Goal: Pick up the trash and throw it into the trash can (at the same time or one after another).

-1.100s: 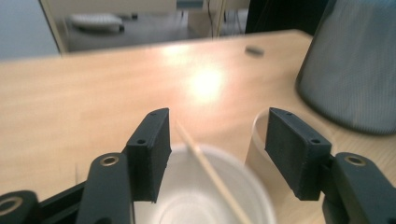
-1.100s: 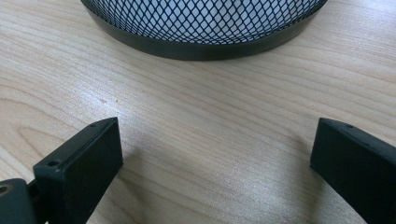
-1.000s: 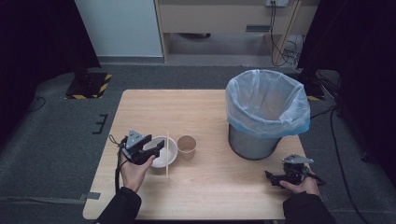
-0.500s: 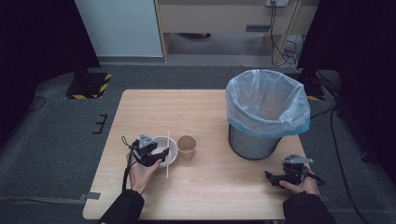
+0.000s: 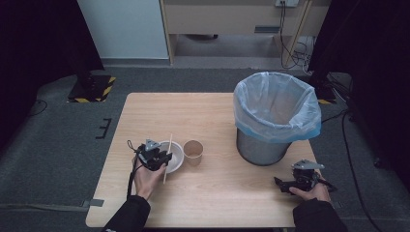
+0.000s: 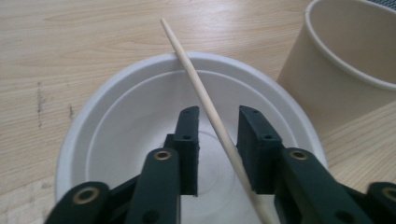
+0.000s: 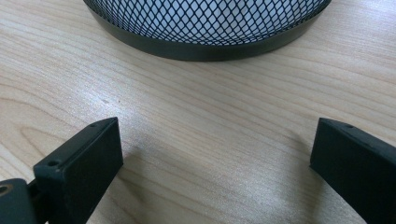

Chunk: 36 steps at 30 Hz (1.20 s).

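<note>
Now we hold the left hand-held gripper (image 6: pixel 217 154) low over a white bowl (image 6: pixel 116 121), with a thin wooden stick (image 6: pixel 205 100) running between its two black jaws. The jaws have just been closing around the stick. In the left gripper view the stick lies against the inner face of the right-hand jaw, while a gap shows between it and the left-hand jaw, so the pads do not yet pinch it from both sides. The stick rests slanted across the bowl, its far end reaching past the far rim and its near end passing under the jaws. From the high view, the bowl (image 5: pixel 175 153) sits on the left part of the tabletop (image 5: pixel 212 116), and the stick (image 5: pixel 167 158) crosses its left side. A brown paper cup (image 5: pixel 193 152) stands upright just beside the bowl on its right. Further right stands a mesh bin (image 5: pixel 275 118) lined with a pale blue bag. Our right hand-held gripper (image 5: pixel 283 184) lies low by the near right edge of the tabletop, close to the foot of the bin, its jaws spread wide with only bare wood between them.
</note>
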Tool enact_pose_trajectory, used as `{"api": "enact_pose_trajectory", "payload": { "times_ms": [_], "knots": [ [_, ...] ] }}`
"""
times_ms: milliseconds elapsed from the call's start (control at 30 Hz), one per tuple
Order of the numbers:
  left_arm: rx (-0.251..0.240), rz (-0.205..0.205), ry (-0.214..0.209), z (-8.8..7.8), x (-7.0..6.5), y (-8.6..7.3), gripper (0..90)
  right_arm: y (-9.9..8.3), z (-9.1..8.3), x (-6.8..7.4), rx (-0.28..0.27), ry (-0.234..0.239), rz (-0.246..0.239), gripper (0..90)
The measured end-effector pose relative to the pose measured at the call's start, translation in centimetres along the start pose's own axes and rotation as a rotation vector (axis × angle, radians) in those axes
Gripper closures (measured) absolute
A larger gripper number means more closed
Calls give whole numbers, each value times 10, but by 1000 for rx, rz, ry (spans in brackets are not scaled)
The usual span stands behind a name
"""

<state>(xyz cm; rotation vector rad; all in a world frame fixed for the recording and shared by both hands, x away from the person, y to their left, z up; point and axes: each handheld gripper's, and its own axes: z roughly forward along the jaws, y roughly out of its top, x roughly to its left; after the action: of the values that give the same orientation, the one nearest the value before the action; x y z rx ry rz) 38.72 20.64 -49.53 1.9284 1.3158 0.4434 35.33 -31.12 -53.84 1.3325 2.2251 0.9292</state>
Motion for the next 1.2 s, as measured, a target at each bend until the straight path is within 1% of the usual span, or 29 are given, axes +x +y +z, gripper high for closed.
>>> {"api": "enact_pose_trajectory", "payload": {
  "times_ms": [33,67,167,200,300,467,567,733,800,833,867,900,933,1000,1200],
  "knots": [
    [0,0,0,0,0,0,754,0,0,0,0,0,0,27],
    [5,-3,3,0,1,0,754,0,0,0,-1,0,0,27],
    [16,-16,3,-1,3,0,832,0,0,0,-2,-1,0,26],
    [18,-19,3,-1,4,0,844,0,0,0,0,0,0,27],
    [23,-23,-1,-1,5,1,850,0,0,0,-3,0,-2,27],
    [20,-14,-3,-4,4,3,852,0,0,0,-4,0,-5,26],
    [-4,-15,-9,-9,4,5,853,0,0,0,-2,2,-5,26],
    [-59,-8,-17,-21,2,11,853,0,0,0,-1,2,-5,27],
    [-94,-1,-24,-29,2,16,852,0,0,0,-1,4,-6,26],
    [-94,-1,-24,-29,2,16,852,0,0,0,-1,4,-6,26],
    [-108,0,-25,-32,1,17,852,0,0,0,-1,4,-4,27],
    [-131,0,-31,-38,2,20,852,0,0,0,-1,5,-5,26],
    [-131,0,-31,-38,2,20,852,0,0,0,-1,5,-5,26],
    [-158,-6,-36,-44,2,22,852,0,0,0,-1,5,-5,27],
    [-211,-14,-45,-57,4,28,853,1,1,0,-4,3,-10,26]
  ]
}}
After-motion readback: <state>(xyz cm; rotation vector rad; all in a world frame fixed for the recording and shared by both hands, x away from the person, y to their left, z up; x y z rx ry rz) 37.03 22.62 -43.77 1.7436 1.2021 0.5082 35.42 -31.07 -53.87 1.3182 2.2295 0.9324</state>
